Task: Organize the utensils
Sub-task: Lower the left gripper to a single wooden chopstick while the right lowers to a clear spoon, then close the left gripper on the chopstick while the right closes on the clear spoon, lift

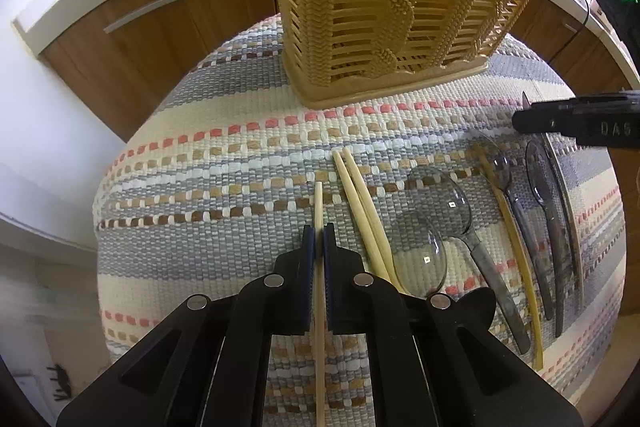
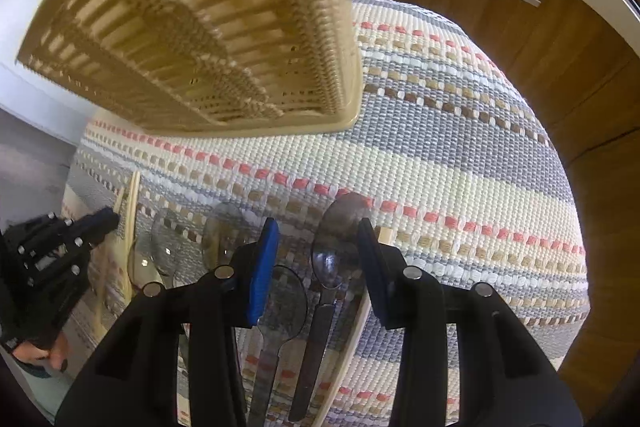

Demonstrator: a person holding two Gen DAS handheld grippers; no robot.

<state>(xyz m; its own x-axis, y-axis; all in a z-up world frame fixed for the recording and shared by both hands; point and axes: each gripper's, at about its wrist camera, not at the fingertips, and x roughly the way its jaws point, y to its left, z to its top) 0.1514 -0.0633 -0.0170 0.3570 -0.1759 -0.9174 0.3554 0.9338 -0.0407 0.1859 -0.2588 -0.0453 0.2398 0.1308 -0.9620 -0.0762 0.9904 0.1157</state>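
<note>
**Bamboo chopstick pinched in the left tongs, right tongs spread over the spoons**

Pale bamboo runs straight between the blue pads of the left gripper, which is clenched on a single chopstick; its tip pokes out just beyond the pads, over a striped woven mat. Just to the right on the mat lie two more chopsticks side by side, then clear plastic spoons with dark handles, lined up toward the right edge. At the far side of the mat stands a tan slatted basket.

The right gripper hangs released, its blue pads wide apart above the spoons. One spoon bowl sits between the pads, and I cannot tell whether they touch it. The basket is far and to the left.
</note>
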